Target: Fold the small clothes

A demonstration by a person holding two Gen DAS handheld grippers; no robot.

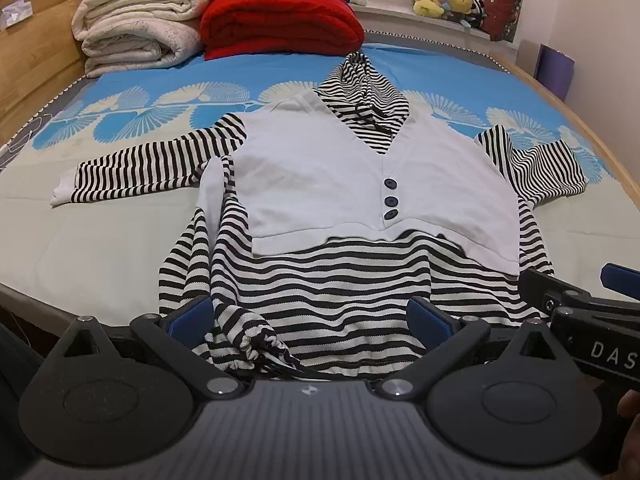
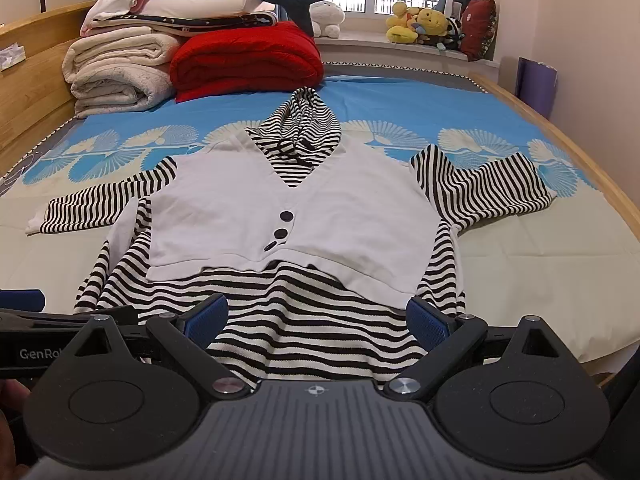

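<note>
Small black-and-white striped knit hooded top with a white vest-style front panel (image 1: 320, 172) lies face up on the blue fan-print bed sheet (image 1: 160, 80), hood pointing away toward the window, hem at the near edge of the bed. Left sleeve spread out flat, right sleeve bent and bunched. Three dark buttons (image 1: 390, 199) run down the panel.

Handling, as a judgement: light, soft, floppy knit; no stiffness, will sag and drape when lifted, stretches a bit, not slippery, not fragile. The layered white panel may shift over the striped body. Best hold looks like the hem corners or the shoulder/sleeve seams, pinching through both layers so the fold stays square. The gathered drawstring hem (image 1: 256, 348) on the near left is lumpy; grip beside it, not on it.

Left gripper (image 1: 312, 320): blue-padded fingers (image 1: 192, 316) wide apart, straddling the striped hem, fabric lying between them; holding nothing. Whether the pads touch cloth cannot be told.

Right gripper (image 2: 316, 320): blue fingers (image 2: 428, 322) also wide apart over the lower striped hem, nothing clamped. The two grippers sit side by side, close together, at the near edge of the garment.

Folded red blanket (image 2: 248, 60) and cream rolled bedding (image 2: 116, 72) lie well apart at the far side.
</note>
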